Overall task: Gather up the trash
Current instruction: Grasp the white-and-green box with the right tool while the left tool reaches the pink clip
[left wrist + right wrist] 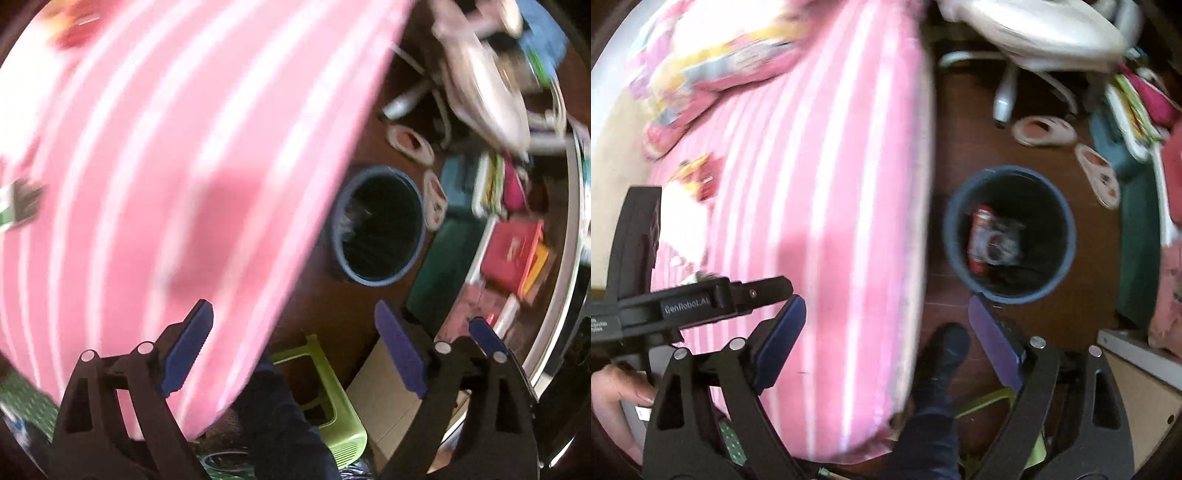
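Note:
A round blue waste bin (pixel 951 229) stands on the dark wood floor beside a pink striped bed (pixel 820 184). Red and clear wrappers (pixel 993 240) lie inside the bin. More colourful wrappers (pixel 698 177) lie on the bed near a white sheet. My right gripper (pixel 886 314) hangs open above the bed's edge, with nothing between its blue pads. In the left wrist view the same bin (pixel 338 221) is beyond the bed's corner. My left gripper (pixel 295 317) is open and empty above that corner. The picture is blurred.
A person's dark-socked foot (pixel 945 354) is on the floor below the bin, by a lime-green stool (pixel 332 406). Pink slippers (pixel 1043 131) and a white swivel chair (pixel 1034 33) lie beyond the bin. Boxes and books (pixel 509 251) crowd the right side. A cardboard box (pixel 388 398) sits close by.

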`<move>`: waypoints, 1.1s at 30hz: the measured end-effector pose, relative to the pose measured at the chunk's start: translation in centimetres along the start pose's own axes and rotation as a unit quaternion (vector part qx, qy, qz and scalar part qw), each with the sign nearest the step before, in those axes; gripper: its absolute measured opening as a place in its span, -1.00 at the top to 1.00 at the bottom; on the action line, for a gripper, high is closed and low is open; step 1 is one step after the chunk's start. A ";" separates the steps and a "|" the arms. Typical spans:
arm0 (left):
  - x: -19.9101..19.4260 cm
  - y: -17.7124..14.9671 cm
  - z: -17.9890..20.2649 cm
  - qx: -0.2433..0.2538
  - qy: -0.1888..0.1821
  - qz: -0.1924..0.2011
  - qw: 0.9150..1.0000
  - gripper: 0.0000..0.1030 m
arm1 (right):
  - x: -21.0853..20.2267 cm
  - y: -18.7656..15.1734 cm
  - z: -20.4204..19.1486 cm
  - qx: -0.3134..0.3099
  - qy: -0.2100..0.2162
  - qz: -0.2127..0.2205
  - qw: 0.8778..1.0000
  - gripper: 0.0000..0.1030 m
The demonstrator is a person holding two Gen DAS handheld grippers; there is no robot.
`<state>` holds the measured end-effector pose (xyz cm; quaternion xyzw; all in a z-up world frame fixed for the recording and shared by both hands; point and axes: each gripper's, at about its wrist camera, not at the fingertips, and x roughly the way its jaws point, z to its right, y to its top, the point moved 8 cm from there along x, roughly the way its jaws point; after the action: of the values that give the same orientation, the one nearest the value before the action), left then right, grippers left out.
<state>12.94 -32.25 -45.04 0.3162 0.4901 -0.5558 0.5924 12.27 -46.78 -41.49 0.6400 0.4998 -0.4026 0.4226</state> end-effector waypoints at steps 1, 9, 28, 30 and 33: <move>-1.3 -0.1 -2.2 -0.017 -0.001 0.007 1.000 -0.70 | 0.1 0.1 -1.8 -0.011 0.004 0.000 1.000 -0.73; -8.4 -1.0 -17.1 -0.103 -0.002 0.056 0.993 -0.70 | 2.6 -0.6 -16.9 -0.088 0.039 -0.013 0.995 -0.73; -7.7 6.5 -34.4 -0.051 0.036 0.077 0.995 -0.64 | 15.9 -3.7 -36.1 -0.164 0.078 -0.098 0.978 -0.73; -6.6 7.4 -34.9 -0.040 0.044 0.070 0.996 -0.56 | 17.4 -3.7 -36.2 -0.165 0.071 -0.108 0.978 -0.73; -5.2 8.4 -35.7 -0.031 0.046 0.061 0.997 -0.48 | 19.5 -3.5 -36.4 -0.167 0.066 -0.118 0.977 -0.71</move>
<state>13.44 3.93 -53.00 0.3521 0.5138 -0.4883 0.6113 15.69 -6.15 -48.66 0.5222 0.6588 -0.3172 0.4390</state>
